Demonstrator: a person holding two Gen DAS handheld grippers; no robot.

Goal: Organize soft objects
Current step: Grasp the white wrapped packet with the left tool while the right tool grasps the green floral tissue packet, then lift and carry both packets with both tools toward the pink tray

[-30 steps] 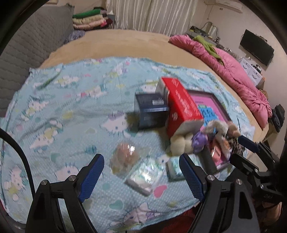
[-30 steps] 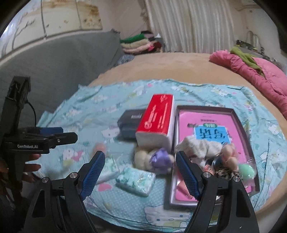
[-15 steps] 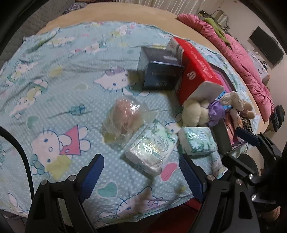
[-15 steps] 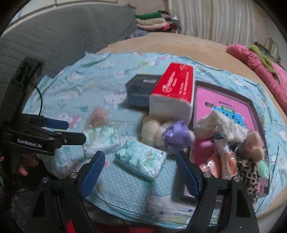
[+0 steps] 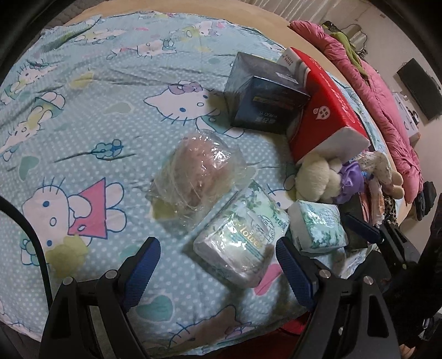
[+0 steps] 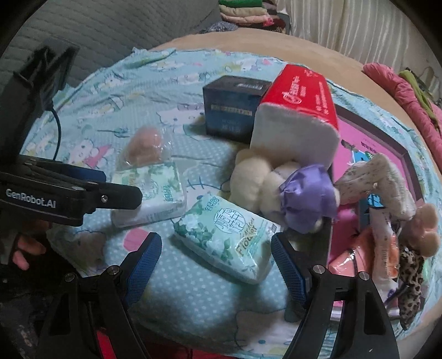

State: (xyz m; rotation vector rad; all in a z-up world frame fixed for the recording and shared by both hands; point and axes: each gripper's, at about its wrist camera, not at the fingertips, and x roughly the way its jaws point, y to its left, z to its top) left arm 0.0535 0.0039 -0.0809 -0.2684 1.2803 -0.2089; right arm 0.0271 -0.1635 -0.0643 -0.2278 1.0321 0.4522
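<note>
My left gripper [image 5: 218,256] hangs open just above a green-and-white tissue pack [image 5: 243,237], its blue pads either side of the pack's near end. A pink soft toy in a clear bag [image 5: 196,174] lies just beyond. My right gripper [image 6: 215,248] is open over a second flowered tissue pack [image 6: 226,232], not touching it. Behind that pack, a cream plush with a purple bow [image 6: 257,179] leans against a red tissue pack [image 6: 301,110]. A pink tray [image 6: 367,129] on the right holds several plush toys.
A dark blue box [image 5: 265,105] stands beside the red pack. Everything rests on a light blue cartoon-cat blanket [image 5: 96,110] over a round tan bed. A pink quilt [image 5: 386,96] lies along the far right edge. A grey padded headboard [image 6: 110,24] rises at left.
Both grippers have come down and tilted toward the blanket, so the tissue packs and bagged toy look much larger and closer. Their jaws stay equally wide. No object has moved.
</note>
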